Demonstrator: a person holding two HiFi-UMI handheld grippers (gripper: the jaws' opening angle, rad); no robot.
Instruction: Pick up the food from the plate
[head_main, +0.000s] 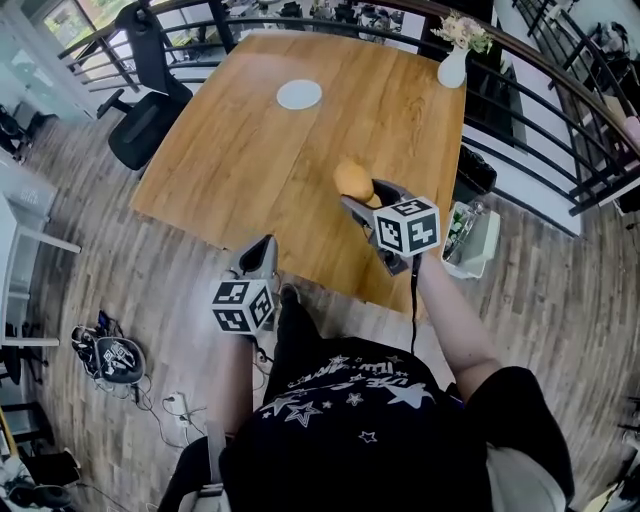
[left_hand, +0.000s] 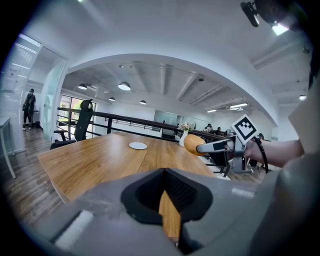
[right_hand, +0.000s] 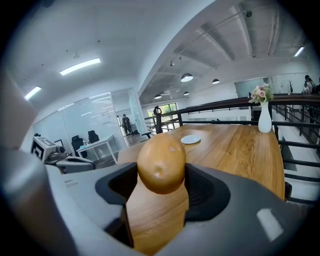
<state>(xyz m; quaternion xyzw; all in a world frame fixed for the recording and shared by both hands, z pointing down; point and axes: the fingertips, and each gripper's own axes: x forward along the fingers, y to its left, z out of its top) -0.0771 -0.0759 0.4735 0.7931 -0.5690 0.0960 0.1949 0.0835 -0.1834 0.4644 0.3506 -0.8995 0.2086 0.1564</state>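
Wooden table, flowers in vase, right gripper clamping food, left gripper closed

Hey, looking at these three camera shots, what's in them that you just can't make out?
- Food in the right tool: right gripper view, the pads cover its sides, and what kind it is stays unclear.
- Box on the floor beside the table: head view, contents too small.
- Bundle with cables on the floor: head view, too small and warped near the edge.
- Distant person: left gripper view, too small.
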